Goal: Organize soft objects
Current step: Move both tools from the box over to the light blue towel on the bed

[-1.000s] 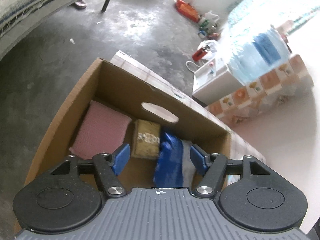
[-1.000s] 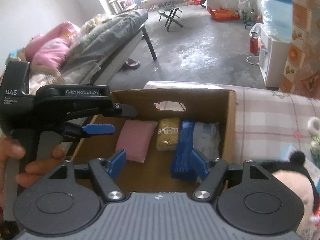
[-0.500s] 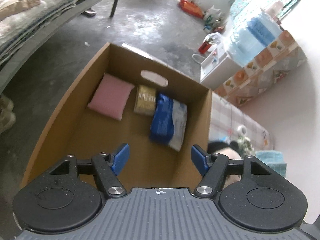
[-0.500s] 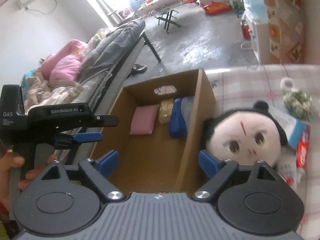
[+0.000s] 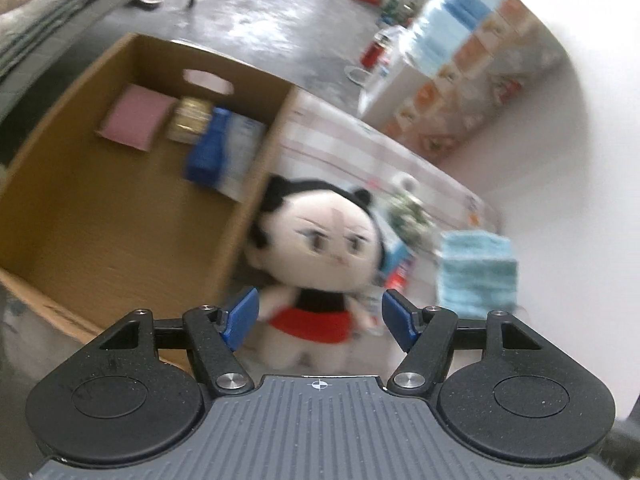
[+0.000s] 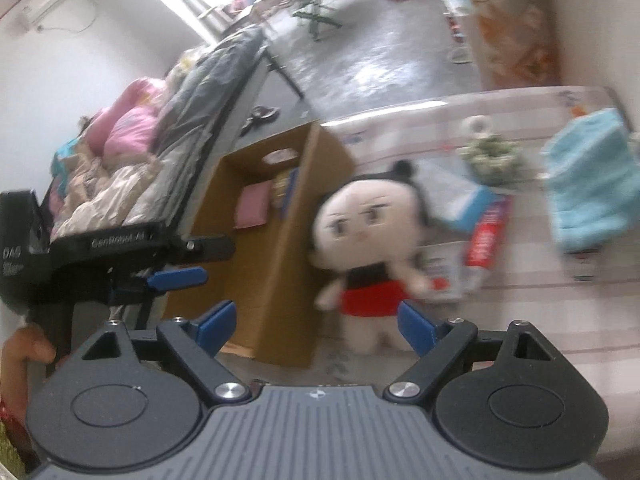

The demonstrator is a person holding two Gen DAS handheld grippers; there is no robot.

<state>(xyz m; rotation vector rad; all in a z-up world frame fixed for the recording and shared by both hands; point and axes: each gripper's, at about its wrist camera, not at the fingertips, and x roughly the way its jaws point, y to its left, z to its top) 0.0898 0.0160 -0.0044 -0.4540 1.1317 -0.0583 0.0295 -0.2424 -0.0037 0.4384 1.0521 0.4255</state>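
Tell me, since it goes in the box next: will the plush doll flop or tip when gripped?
The plush doll looks stuffed, so it probably squashes under the pads. Its head is far bigger than its body, so it likely droops head-first if held by the legs.

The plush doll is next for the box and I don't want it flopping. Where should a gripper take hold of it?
Probably the plush doll is best gripped across its narrow red-skirted waist, from above and in front. It stands upright against the cardboard box wall; its head looks too wide for the open right gripper, while the waist should fit between the fingers.
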